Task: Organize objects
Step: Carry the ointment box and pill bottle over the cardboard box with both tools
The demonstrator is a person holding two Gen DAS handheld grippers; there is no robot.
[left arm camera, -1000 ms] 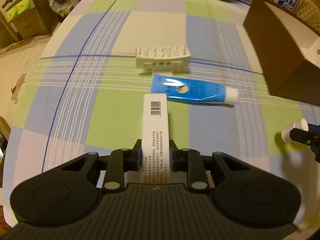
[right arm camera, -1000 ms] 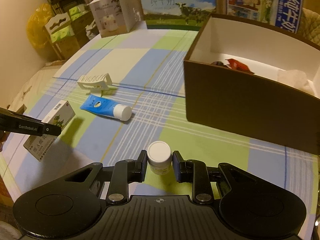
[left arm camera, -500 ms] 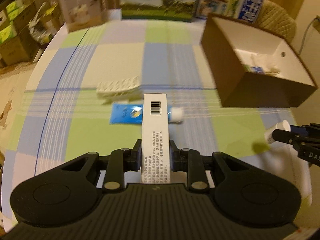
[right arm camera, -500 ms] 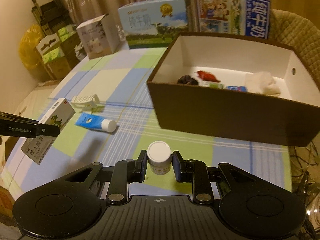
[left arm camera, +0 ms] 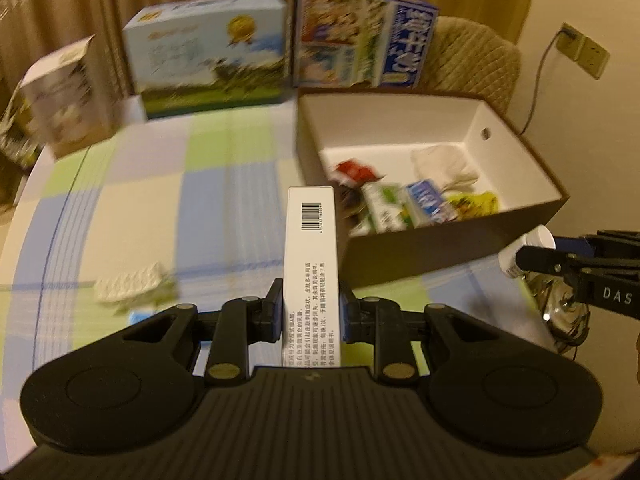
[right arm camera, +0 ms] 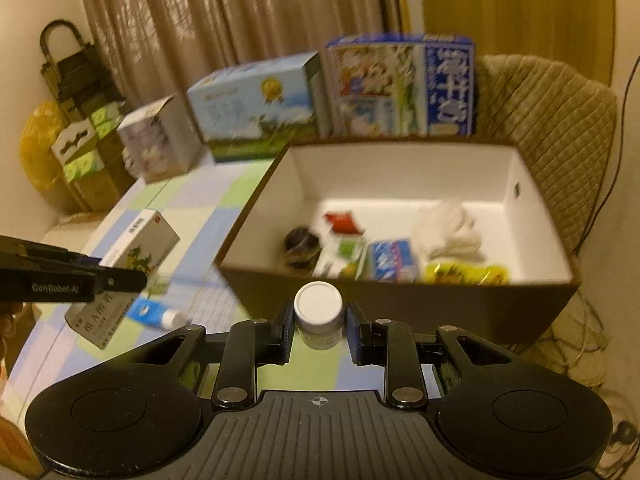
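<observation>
Both grippers are higher than 1 second ago: the brown storage box (left arm camera: 440, 256), formerly seen side-on, now shows its white interior in both views.

Left gripper (left arm camera: 310, 312) is clenched on a long white medicine carton (left arm camera: 310, 240), held clear of the checked tablecloth (left arm camera: 132, 208); its barcoded end reaches the centre of the left wrist view, overlapping the box's near left corner. In the right wrist view the same carton (right arm camera: 132, 264) hangs at left, above the blue tube (right arm camera: 154, 314) lying on the cloth.

Right gripper (right arm camera: 319, 330) grasps a small white-capped bottle (right arm camera: 319, 312) at lower centre of its view, just in front of the box's near wall (right arm camera: 400, 304). The left wrist view shows that bottle (left arm camera: 524, 250) at the right edge, beside the box's right corner.

Inside the box lie a red packet (right arm camera: 340, 222), a dark round item (right arm camera: 300, 246), a blue-white packet (right arm camera: 394, 260), a yellow packet (right arm camera: 464, 272) and white crumpled material (right arm camera: 448, 232).

On the cloth at lower left of the left wrist view sits a white ridged holder (left arm camera: 128, 286), blurred. 3 printed cartons stand along the table's far edge.
</observation>
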